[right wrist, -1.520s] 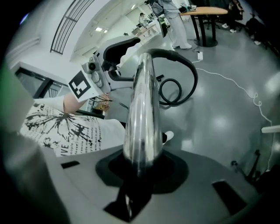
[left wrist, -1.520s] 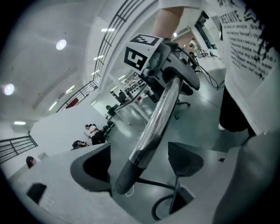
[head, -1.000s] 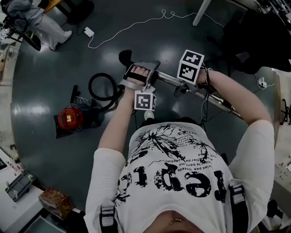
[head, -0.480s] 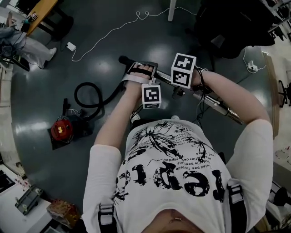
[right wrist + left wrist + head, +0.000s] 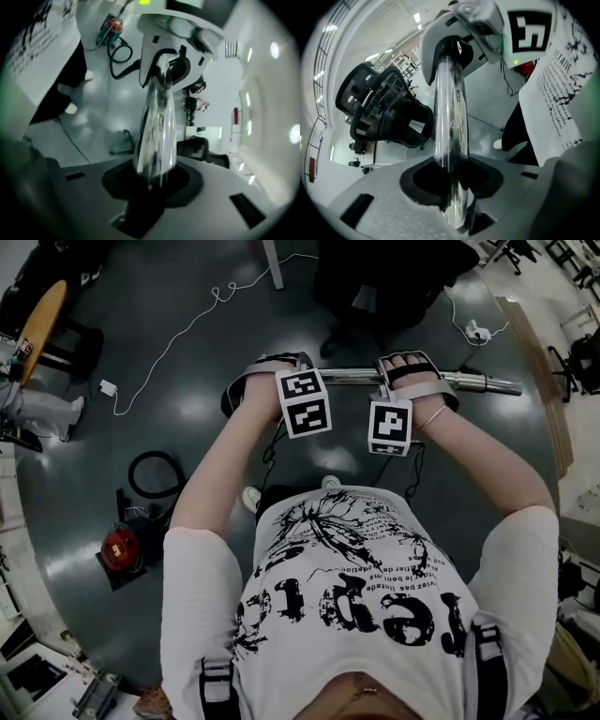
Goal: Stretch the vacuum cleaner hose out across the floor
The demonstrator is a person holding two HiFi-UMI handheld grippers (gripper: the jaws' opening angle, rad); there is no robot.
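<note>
I hold the chrome vacuum wand [image 5: 352, 378] level in front of me with both grippers. My left gripper [image 5: 272, 373] is shut on its left part; its jaws have just been closing, with the wand [image 5: 449, 117] between them. My right gripper [image 5: 411, 377] is shut on the right part; its jaws have just eased wider, still gripping the wand [image 5: 157, 131]. The black hose [image 5: 155, 474] lies coiled on the floor at lower left, beside the red vacuum cleaner [image 5: 120, 549]. Each gripper view shows the other gripper at the wand's far end.
A black office chair [image 5: 394, 277] stands just beyond the wand. A white cable [image 5: 202, 313] with a power adaptor [image 5: 108, 388] snakes over the dark floor at upper left. A wooden table [image 5: 42, 324] is at far left, and benches line the lower left edge.
The wand has swung from slanting to level across the view. My hands have spread apart along it. The vacuum cleaner and hose coil now sit further to the lower left.
</note>
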